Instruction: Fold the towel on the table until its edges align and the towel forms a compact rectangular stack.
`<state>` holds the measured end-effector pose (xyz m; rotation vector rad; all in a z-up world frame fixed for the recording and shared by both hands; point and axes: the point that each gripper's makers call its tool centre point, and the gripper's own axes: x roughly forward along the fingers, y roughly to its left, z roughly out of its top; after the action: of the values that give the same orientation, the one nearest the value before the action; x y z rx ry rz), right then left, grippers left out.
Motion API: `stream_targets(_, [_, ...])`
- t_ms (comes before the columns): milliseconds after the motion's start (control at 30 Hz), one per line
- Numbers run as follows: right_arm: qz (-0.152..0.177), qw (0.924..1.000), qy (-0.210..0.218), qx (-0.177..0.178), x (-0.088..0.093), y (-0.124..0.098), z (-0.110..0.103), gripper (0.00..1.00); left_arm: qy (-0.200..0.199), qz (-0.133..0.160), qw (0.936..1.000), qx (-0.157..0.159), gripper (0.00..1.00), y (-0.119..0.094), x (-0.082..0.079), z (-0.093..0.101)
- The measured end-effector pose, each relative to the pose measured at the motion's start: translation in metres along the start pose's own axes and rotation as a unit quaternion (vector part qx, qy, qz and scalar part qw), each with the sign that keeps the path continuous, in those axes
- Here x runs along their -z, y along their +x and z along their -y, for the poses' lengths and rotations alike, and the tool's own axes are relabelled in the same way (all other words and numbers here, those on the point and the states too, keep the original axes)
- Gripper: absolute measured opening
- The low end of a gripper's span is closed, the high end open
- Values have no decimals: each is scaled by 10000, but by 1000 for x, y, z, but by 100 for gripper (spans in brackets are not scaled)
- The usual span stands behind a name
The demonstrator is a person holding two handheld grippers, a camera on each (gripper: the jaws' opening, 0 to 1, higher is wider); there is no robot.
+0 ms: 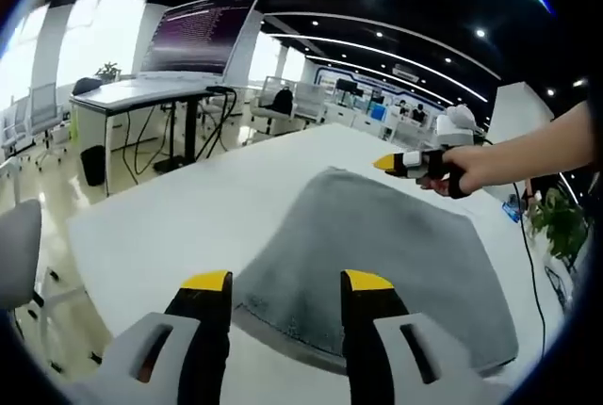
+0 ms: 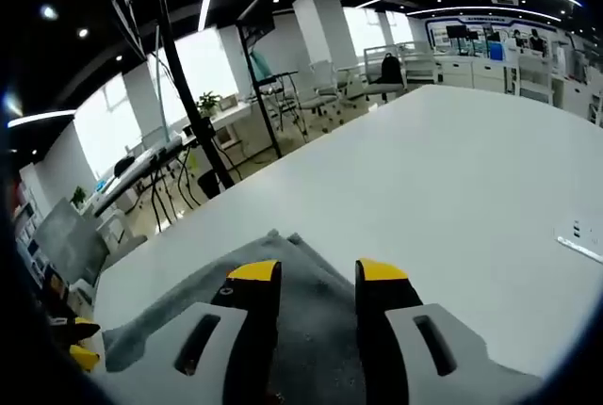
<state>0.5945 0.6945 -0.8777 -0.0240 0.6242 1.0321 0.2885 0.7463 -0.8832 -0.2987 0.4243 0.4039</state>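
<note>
My left gripper [image 1: 285, 282] hovers with jaws parted over the near edge of the grey towel [image 1: 377, 245], which lies flat on the white table [image 1: 170, 226]. My right gripper [image 2: 317, 271], jaws also apart, hangs above its far corner. The towel looks soft, light and limp, so I judge the corners the best places to pinch.

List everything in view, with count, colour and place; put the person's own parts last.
towel: one, grey, spread flat on the table, one corner under the right tool.
table: one, white, under the towel.
desk: one, white, behind the table, carrying a large screen.
screen: one, dark with text lines, on that desk.
office chairs: several, grey, by the windows.
left tool: one, yellow-tipped, open over the towel's near edge.
right tool: one, yellow-tipped, open above the towel corner.
hand: one, holding the right tool.
</note>
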Motion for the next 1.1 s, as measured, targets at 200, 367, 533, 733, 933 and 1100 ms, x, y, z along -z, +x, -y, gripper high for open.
stream_targets(200, [-194, 9997, -127, 95, 16, -28, 21, 34, 134, -388, 9978, 516, 67, 1, 17, 30])
stream_targets(367, [-304, 9988, -337, 169, 20, -50, 40, 37, 364, -456, 9957, 720, 71, -1, 22, 50])
stream_targets(533, [-347, 9985, -338, 235, 23, -66, 57, 38, 642, -494, 9918, 991, 76, -4, 22, 75])
stream_targets(733, [-518, 9966, -572, 301, 32, -88, 74, 38, 1285, -587, 9759, 1664, 78, -8, 28, 123])
stream_targets(933, [-575, 9959, -622, 325, 39, -104, 88, 38, 1595, -678, 9625, 2089, 79, -17, 35, 163])
stream_targets(1100, [-586, 9961, -513, 421, 47, -120, 97, 38, 2003, -788, 9448, 2471, 79, -29, 46, 189])
